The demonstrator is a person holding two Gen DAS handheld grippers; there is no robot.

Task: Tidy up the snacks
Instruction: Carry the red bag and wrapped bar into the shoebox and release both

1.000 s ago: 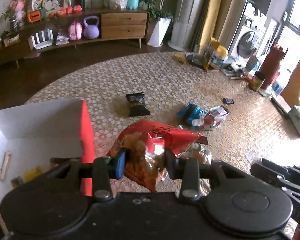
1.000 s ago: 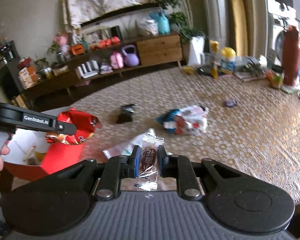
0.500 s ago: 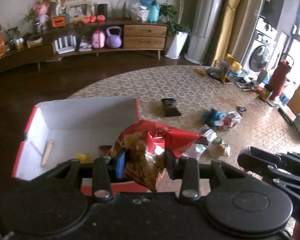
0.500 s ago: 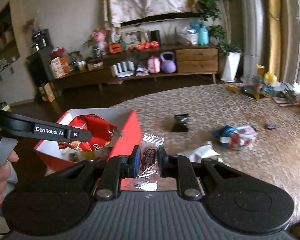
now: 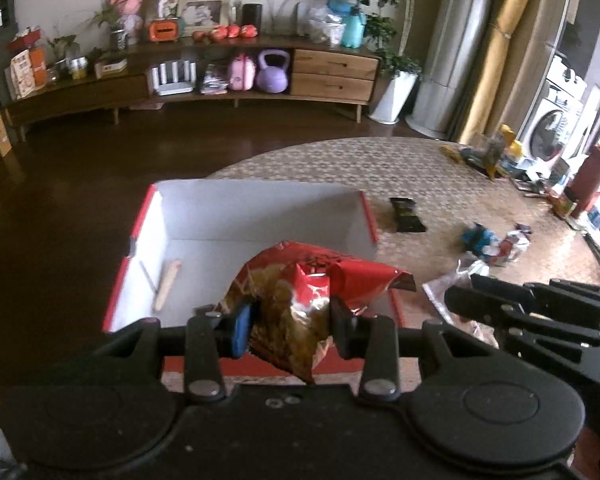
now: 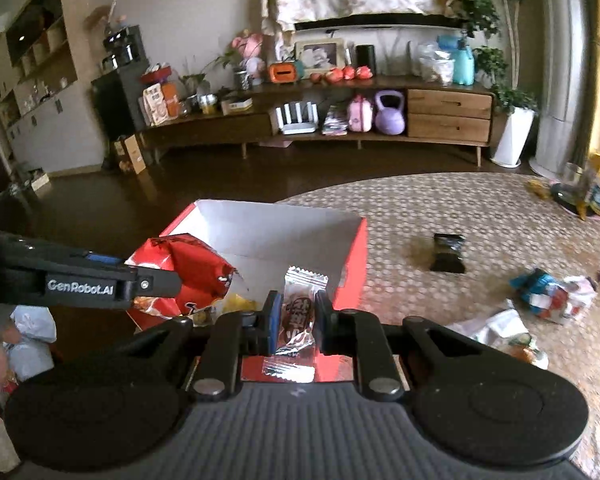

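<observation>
Left gripper point(image 5: 290, 322): jaws clamped on red chip bag point(image 5: 300, 292), held above red box point(image 5: 260, 216).
Right gripper point(image 6: 296, 316): jaws pinching clear-wrapped candy point(image 6: 298, 312) over the box's near edge.
Table point(image 6: 440, 208): black packet point(image 6: 448, 252) and other wrappers lie beside the box.

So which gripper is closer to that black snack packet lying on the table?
Right. The right gripper is beside the red box's right wall, nearer the black packet; the left gripper is farther left.
</observation>
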